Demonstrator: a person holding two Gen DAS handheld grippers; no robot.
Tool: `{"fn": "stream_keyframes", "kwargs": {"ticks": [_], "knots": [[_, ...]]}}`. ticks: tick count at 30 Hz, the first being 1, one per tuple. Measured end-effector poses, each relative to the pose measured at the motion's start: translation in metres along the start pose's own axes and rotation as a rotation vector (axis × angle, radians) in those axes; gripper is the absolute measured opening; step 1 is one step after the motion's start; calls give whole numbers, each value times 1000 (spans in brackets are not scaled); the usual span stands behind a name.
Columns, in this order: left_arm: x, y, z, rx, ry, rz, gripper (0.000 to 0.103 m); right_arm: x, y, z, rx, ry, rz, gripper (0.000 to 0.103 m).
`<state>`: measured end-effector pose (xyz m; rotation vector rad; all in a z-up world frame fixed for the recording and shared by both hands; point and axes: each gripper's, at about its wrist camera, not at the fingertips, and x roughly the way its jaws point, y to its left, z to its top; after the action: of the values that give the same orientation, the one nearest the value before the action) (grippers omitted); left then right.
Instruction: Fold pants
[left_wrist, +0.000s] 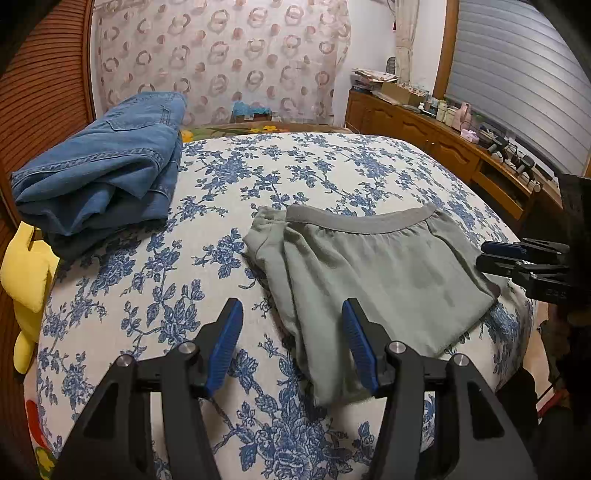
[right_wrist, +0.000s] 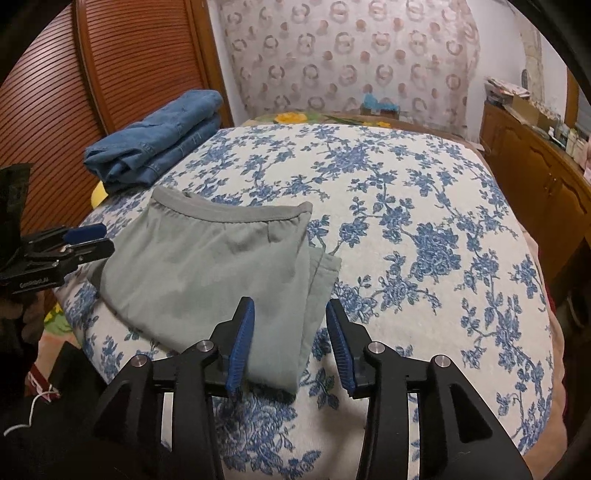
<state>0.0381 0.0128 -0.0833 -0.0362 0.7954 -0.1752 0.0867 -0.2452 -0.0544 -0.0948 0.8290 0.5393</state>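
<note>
Grey-green pants (left_wrist: 369, 277) (right_wrist: 207, 266) lie folded into a compact stack on the blue-flowered bed cover (left_wrist: 295, 173) (right_wrist: 406, 221), waistband toward the far side. My left gripper (left_wrist: 291, 306) stands open over the stack's near left edge, with its pads clear of the cloth. It shows from the side in the right wrist view as the left gripper (right_wrist: 103, 238). My right gripper (right_wrist: 290, 306) is open too, its jaws straddling the stack's near right corner without pressing it. In the left wrist view the right gripper (left_wrist: 484, 256) pokes in at the pants' right edge.
Folded blue jeans (left_wrist: 103, 173) (right_wrist: 155, 147) sit at the bed's far left by a slatted wooden panel (left_wrist: 44, 103). A yellow plush (left_wrist: 26, 273) hangs off the left edge. A cluttered wooden dresser (left_wrist: 443, 140) (right_wrist: 535, 166) runs along the right.
</note>
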Motion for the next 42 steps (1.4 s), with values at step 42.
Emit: {"fn": "stream_keyframes", "kwargs": {"ticks": [42], "knots": [[26, 8, 26, 0, -9, 0, 55, 8, -23, 17, 43, -39, -53, 25]]}}
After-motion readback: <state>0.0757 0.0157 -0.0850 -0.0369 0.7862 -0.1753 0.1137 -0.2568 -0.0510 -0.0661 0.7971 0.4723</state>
